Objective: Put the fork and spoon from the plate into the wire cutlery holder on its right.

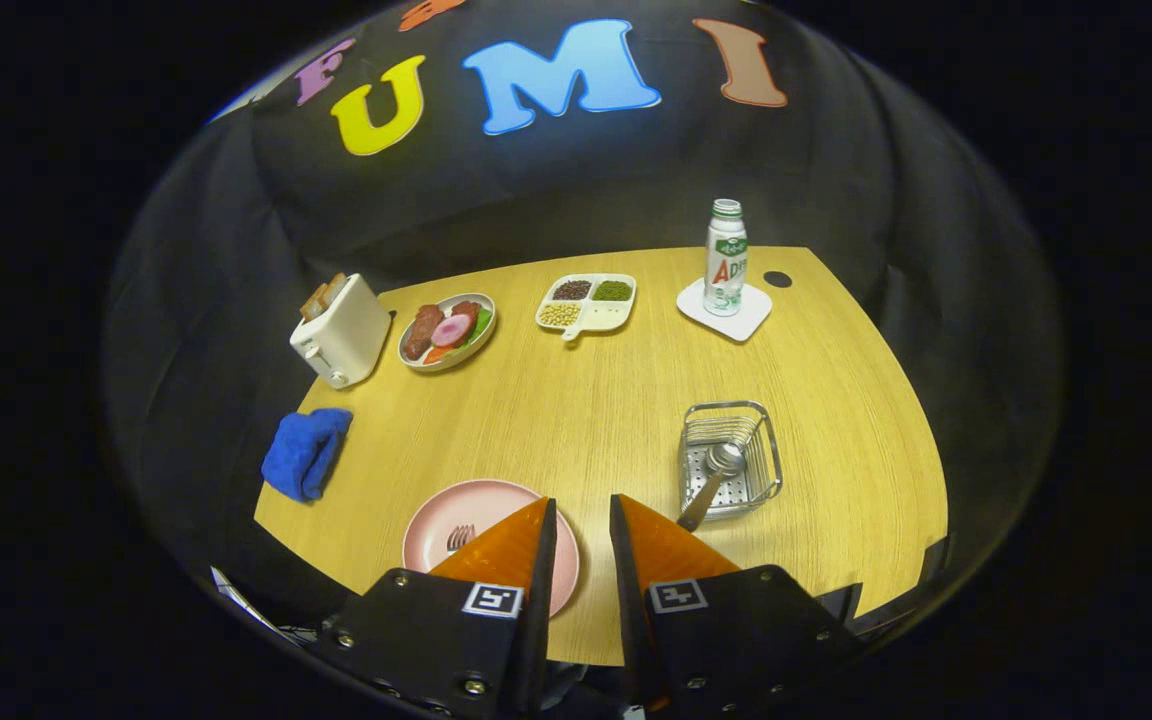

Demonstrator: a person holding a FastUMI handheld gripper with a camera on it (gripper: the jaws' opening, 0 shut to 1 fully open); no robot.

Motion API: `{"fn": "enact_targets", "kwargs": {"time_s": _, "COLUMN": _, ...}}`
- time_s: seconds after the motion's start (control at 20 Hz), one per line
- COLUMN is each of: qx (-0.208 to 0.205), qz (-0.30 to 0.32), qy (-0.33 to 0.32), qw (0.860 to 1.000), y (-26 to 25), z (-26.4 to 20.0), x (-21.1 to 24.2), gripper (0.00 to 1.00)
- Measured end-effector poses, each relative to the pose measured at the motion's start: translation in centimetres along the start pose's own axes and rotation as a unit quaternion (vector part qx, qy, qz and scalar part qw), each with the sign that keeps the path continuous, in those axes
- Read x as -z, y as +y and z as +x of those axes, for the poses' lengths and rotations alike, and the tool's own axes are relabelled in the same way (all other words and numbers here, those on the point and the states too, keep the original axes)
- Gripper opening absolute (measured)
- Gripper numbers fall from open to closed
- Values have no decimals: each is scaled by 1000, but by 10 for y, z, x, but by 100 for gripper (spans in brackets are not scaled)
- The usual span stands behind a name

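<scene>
fingers [582, 520] spread, empty, above round pink plate [481, 500]; thin, stiff, slippery metal fork [460, 538] probably wants a mid-handle pinch.

pink round plate [476, 505] near table edge, fork [460, 538] lying on it with tines showing, metal spoon [714, 478] leaning bowl-up inside wire cutlery holder [731, 458] to plate's right

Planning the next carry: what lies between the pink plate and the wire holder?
Only bare tabletop between plate and holder in the gripper view, crossed by the open claw.
</scene>
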State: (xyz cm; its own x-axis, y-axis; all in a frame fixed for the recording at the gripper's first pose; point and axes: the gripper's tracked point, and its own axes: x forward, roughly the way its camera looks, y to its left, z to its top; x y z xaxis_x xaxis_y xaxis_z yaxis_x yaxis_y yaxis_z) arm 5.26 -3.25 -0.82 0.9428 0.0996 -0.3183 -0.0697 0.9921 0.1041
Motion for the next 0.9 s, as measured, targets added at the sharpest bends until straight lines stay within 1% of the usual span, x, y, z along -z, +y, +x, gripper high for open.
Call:
{"fn": "enact_targets", "kwargs": {"time_s": 0.2, "qx": -23, "qz": -39, "qy": 20, "qw": 999, "y": 37, "z": 10, "x": 20, "gripper": 32}}
{"fn": "enact_targets", "kwargs": {"time_s": 0.35, "qx": -48, "qz": -47, "qy": 37, "qw": 997, "y": 65, "z": 19, "x": 37, "gripper": 32}}
{"fn": "enact_targets", "kwargs": {"time_s": 0.55, "qx": -69, "qz": -64, "qy": 64, "qw": 993, "y": 92, "z": 29, "x": 63, "gripper": 32}}
{"fn": "enact_targets", "kwargs": {"time_s": 0.7, "qx": -87, "qz": -62, "qy": 93, "qw": 990, "y": 109, "z": 35, "x": 86, "gripper": 32}}
{"fn": "enact_targets", "kwargs": {"time_s": 0.85, "qx": -87, "qz": -66, "qy": 107, "qw": 988, "y": 114, "z": 43, "x": 101, "gripper": 32}}
{"fn": "enact_targets", "kwargs": {"time_s": 0.9, "qx": -88, "qz": -68, "qy": 115, "qw": 987, "y": 118, "z": 45, "x": 110, "gripper": 34}}
